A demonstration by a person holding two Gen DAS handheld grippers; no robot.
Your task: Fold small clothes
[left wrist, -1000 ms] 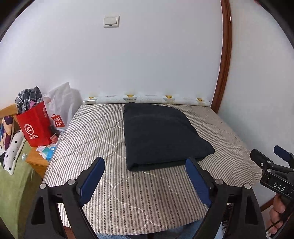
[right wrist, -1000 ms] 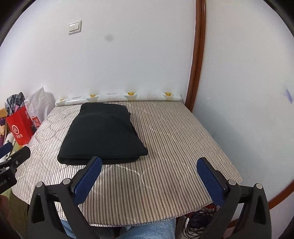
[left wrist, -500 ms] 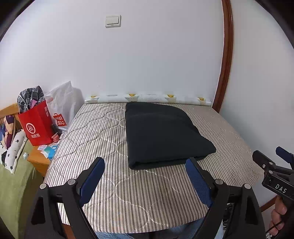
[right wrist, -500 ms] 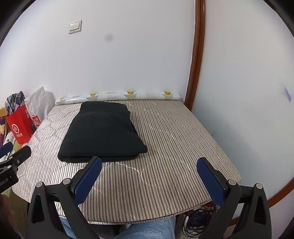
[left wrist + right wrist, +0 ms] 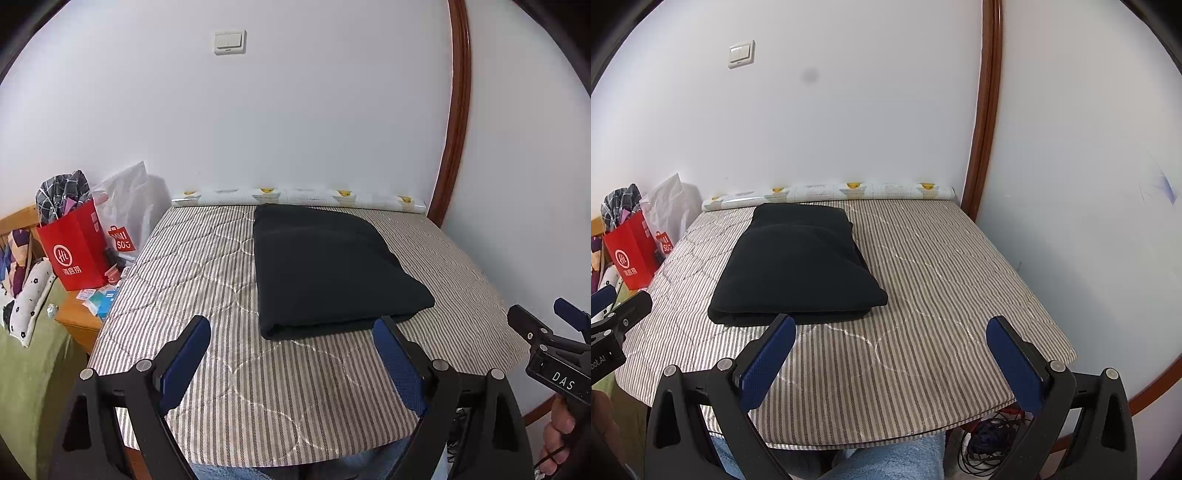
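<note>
in the left wrist view the left gripper (image 5: 291,339) hangs above the near part of the striped table cover (image 5: 207,280) with its jaws spread wide and nothing between the blue pads (image 5: 186,354). the black garment (image 5: 328,273) lies flat on the cover, toward the far side and a little right of centre, as a neat rectangle with a thick doubled edge facing the camera, so it looks folded at least once, probably more. the gripper sits near that front edge but does not touch it. at the right border the other tool shows, a hand wrapped round its handle, well apart from the cloth. off the left end of the cover stand a red paper bag (image 5: 75,251) and a white plastic bag (image 5: 125,214). in the right wrist view the right gripper (image 5: 890,343) is likewise wide open and empty, over the bare near-right stretch of the cover, with the garment ahead and to the left, its layered front edge stacked and fairly even. a patterned roll (image 5: 827,192) lies along the wall behind it. no other clothes show on the cover. judging by the tidy, compact shape and both tools being clear of it, the folding of this piece seems done or nearly so; what may remain is one last halving or squaring the edges, and moving it aside if more items follow, though none are visible here.
</note>
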